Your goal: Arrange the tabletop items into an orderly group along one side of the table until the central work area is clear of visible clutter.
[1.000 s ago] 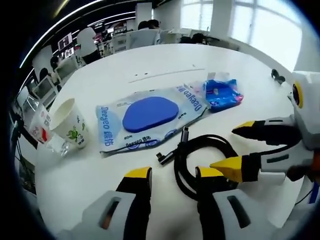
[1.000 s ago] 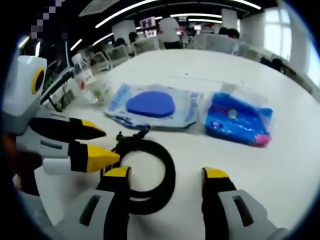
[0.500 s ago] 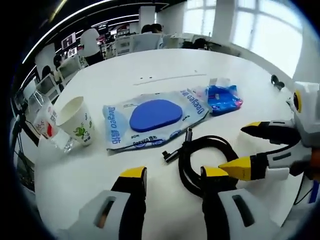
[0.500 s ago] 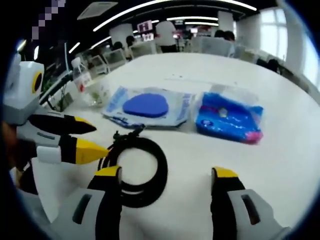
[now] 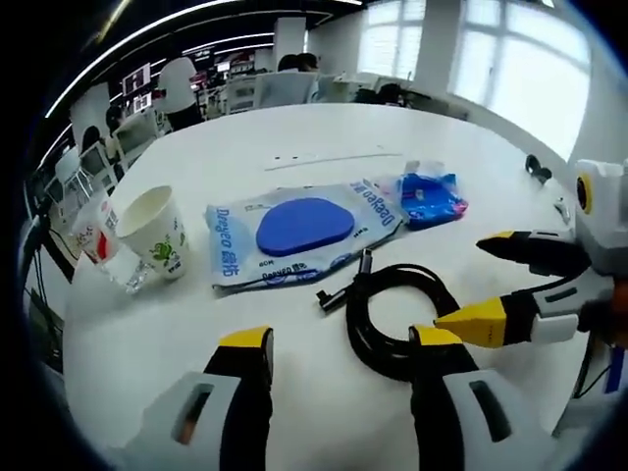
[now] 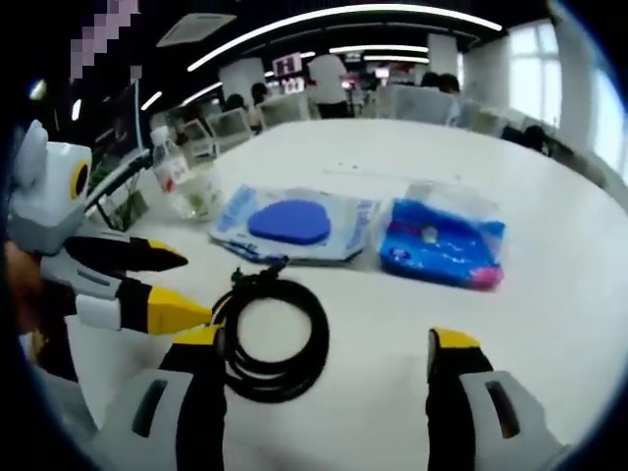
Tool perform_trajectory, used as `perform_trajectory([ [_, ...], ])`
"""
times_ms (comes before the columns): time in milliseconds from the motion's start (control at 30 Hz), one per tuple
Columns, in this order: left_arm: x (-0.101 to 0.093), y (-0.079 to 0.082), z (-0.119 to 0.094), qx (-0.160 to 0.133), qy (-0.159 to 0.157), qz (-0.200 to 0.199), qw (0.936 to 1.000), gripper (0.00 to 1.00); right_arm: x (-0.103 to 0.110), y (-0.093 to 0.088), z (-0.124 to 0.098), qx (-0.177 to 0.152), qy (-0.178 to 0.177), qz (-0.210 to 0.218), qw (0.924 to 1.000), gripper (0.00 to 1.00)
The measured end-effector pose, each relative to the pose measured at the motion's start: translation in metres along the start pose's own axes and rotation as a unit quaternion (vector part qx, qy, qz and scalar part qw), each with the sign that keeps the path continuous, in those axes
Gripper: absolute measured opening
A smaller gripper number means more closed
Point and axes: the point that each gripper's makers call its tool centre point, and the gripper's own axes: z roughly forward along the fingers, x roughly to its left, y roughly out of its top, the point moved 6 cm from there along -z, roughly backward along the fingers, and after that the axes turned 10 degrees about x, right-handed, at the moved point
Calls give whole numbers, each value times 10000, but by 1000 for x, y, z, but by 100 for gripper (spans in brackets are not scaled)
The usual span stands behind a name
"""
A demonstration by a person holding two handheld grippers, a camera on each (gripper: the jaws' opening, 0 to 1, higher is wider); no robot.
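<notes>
A black coiled cable (image 5: 355,319) lies on the white table (image 5: 324,128) just ahead of my left gripper (image 5: 340,343), which stands open and empty above it. My right gripper (image 5: 481,280) reaches in from the right, open, its yellow tips beside the coil. In the right gripper view the cable (image 6: 316,339) lies between and ahead of my right gripper (image 6: 324,341), open with nothing in it; the left gripper (image 6: 182,287) comes in from the left. Beyond lie a wipes pack with a blue oval (image 5: 304,231) (image 6: 294,224) and a blue packet (image 5: 430,194) (image 6: 442,240).
A paper cup (image 5: 155,231) and a crumpled plastic bottle (image 5: 98,235) stand near the table's left edge; the bottle (image 6: 172,172) also appears at the far left of the right gripper view. People and chairs sit beyond the table's far side.
Both cameras have drawn back a little from the cable. The jaws of each gripper stand wider apart than a second ago. The items on the table have not moved.
</notes>
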Motion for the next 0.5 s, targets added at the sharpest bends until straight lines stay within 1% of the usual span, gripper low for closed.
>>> perform_trajectory([
  [300,2,-9,-11,-138,-14,70,9999,67,3,-5,-12,-191,69,-31,9998,89],
  [400,1,-12,-15,-209,-72,70,9997,70,3,-7,-17,-218,56,-35,9997,91],
  [500,0,-14,-19,-281,-102,81,9995,73,4,-7,-23,-324,60,-30,9995,93],
])
